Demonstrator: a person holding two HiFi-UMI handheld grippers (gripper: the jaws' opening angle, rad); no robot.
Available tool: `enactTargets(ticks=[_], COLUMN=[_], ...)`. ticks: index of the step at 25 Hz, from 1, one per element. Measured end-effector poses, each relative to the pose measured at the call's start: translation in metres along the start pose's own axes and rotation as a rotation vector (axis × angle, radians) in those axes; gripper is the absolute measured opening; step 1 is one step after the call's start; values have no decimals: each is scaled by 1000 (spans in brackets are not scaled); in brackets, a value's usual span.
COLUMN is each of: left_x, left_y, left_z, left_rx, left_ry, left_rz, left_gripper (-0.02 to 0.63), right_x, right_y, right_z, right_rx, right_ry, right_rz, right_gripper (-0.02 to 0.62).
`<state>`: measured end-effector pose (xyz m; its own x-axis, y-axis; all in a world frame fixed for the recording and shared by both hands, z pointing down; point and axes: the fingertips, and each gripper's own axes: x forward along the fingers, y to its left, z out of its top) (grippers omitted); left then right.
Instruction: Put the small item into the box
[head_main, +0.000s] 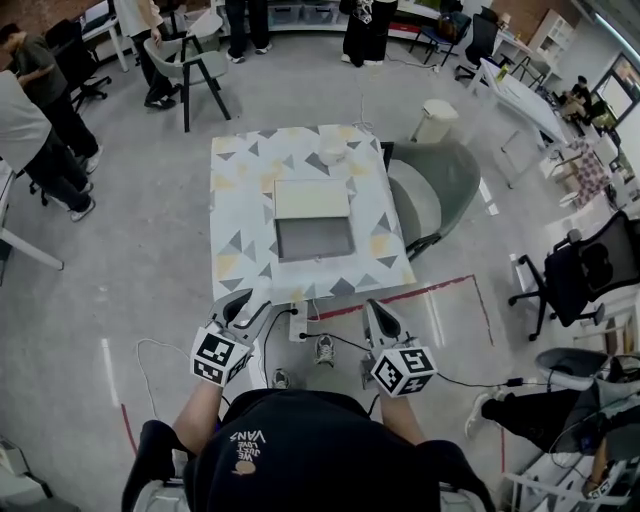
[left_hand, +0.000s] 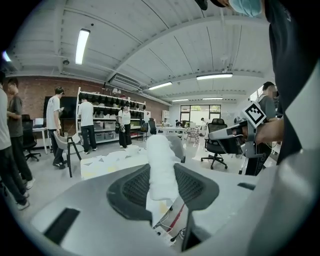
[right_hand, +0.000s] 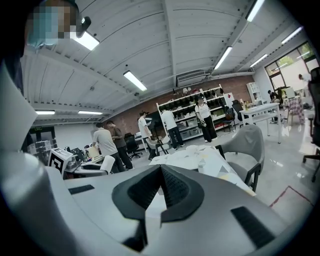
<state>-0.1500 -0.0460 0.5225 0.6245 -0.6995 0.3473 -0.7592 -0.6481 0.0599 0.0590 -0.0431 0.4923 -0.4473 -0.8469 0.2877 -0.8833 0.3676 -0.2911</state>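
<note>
Grey workshop floor (head_main: 150, 260) spreads around a square counter (head_main: 240, 200) topped with a pattern of grey and yellow triangles. People stand about at the room's far edge (shelving along a brick wall shows behind them in both gripper views). Near the middle of the counter sits the box (head_main: 314, 238), open, with its pale lid folded back toward the far side and its grey inside bare. A small white object (head_main: 332, 150) rests at the counter's far edge, well apart from the box. A grey chair (head_main: 445, 185) stands just beside the counter's right side, and a red tape line (head_main: 420, 292) runs along the floor near its front right corner.

The left gripper (head_main: 258, 300) hangs off the counter's near edge, over the floor. Its jaws press on the small item (left_hand: 161, 167), a soft white roll that stands between the pads and sticks out past them. The small item is therefore in the air, short of the box and not yet over it. The right gripper (head_main: 378, 312) is level with the left one, also at the near edge, its jaws closed together with nothing between them
</note>
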Motion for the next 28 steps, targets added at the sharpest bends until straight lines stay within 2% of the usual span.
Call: enactTargets(ticks=[6,17,23,28], left_x=[54,163,215,255], left_y=[14,36,50,52], left_z=[-1,-4,-18,-40], left_rx=[14,80,152,228], left_ry=[40,138,258,361], left_rz=[21,6,-25,-85], left_gripper=[149,149,149,149], right_x=[21,50,58,63], right_y=[-32,-90,-117,-139], right_z=[11,16,12,10], right_rx=[1,13,38,60], right_ry=[29,73,94,103], right_rz=[24,53,46,32], right_gripper=[0,0,0,0])
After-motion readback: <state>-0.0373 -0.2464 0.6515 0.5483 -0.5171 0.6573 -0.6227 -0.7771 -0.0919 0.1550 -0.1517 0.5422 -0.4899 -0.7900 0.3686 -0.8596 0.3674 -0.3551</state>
